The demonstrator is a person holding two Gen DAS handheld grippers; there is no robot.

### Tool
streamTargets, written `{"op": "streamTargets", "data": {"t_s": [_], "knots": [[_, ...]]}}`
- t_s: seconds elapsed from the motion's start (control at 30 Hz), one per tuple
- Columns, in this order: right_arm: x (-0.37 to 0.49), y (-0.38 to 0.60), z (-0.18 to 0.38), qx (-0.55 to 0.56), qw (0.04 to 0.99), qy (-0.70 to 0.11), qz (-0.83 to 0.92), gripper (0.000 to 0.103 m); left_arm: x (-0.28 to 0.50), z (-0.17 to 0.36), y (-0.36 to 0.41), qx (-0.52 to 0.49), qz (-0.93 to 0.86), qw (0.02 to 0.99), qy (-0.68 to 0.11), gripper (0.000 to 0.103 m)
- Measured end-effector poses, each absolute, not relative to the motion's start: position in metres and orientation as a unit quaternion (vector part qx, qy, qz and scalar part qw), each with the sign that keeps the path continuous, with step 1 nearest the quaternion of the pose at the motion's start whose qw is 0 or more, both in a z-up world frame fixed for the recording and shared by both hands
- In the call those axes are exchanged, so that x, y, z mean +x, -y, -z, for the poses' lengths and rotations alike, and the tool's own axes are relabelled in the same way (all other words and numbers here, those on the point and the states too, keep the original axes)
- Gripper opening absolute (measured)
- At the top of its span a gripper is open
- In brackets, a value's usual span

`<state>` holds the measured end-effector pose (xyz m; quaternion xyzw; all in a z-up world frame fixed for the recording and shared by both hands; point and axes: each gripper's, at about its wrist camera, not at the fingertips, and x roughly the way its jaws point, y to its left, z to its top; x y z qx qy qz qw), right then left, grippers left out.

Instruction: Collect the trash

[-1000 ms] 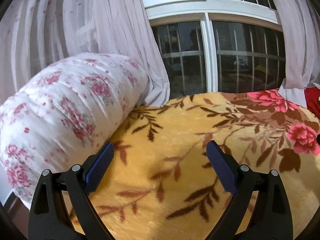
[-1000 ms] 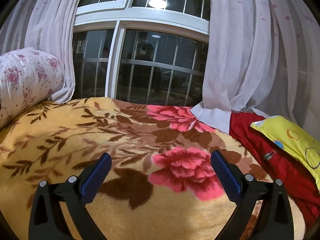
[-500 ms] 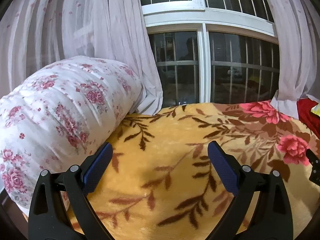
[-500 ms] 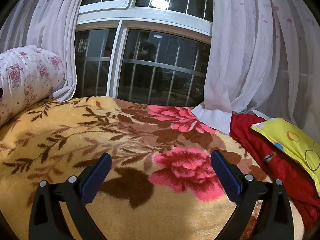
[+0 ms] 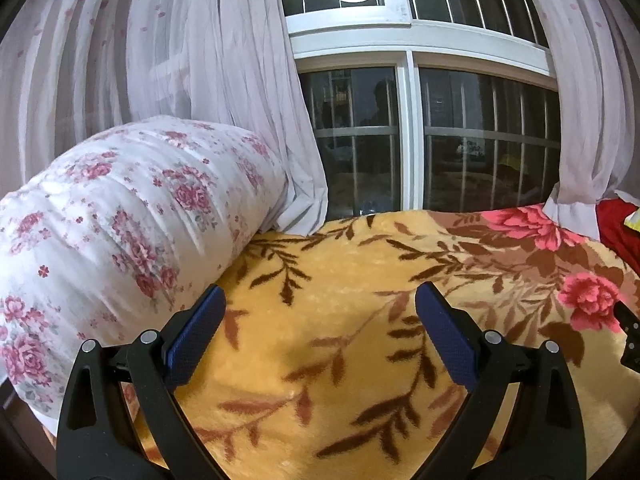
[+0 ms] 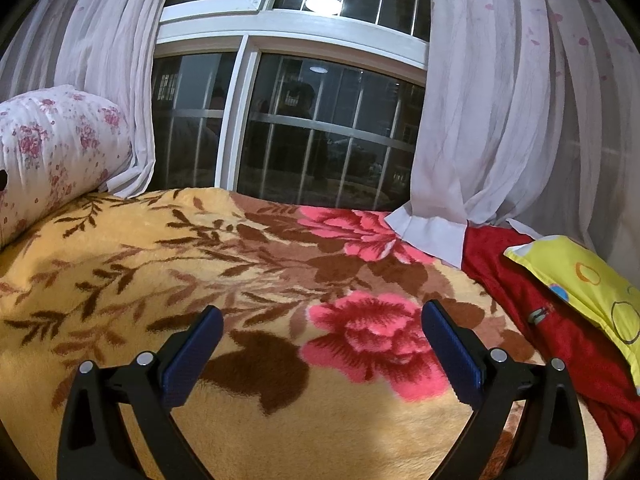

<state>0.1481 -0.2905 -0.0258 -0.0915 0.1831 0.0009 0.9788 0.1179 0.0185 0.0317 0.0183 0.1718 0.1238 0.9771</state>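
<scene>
No trash shows in either view. My left gripper (image 5: 320,300) is open and empty above a yellow floral blanket (image 5: 340,280), next to a rolled white floral quilt (image 5: 120,224) on its left. My right gripper (image 6: 322,316) is open and empty above the same blanket (image 6: 160,260), over a pink flower print. A tip of the right gripper shows at the right edge of the left wrist view (image 5: 628,332).
A barred window (image 6: 320,132) with white sheer curtains (image 6: 500,100) stands behind the bed. A red cloth (image 6: 540,312) and a yellow pillow (image 6: 588,280) lie at the right. The quilt also shows at the left of the right wrist view (image 6: 52,148).
Both grippers have pulled back and tilted up slightly; more of the window and curtains shows. Both stay open and empty.
</scene>
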Motion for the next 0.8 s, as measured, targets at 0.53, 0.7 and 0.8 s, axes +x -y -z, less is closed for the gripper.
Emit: {"op": "streamTargets", "data": {"t_s": [0.53,0.7,0.8], "knots": [[0.152,0.288,0.029,-0.109,0.976,-0.188,-0.010,0.098,0.121,-0.026,-0.018,0.021,-0.120,0.976,-0.182,0.093],[0.153,0.287,0.028,-0.107,0.976,-0.187,-0.011,0.098,0.122,-0.024,-0.015,0.024,-0.110,0.974,-0.194,0.093],[0.154,0.289,0.028,-0.104,0.977,-0.188,-0.011,0.098,0.122,-0.020,-0.017,0.019,-0.113,0.973,-0.202,0.093]]}}
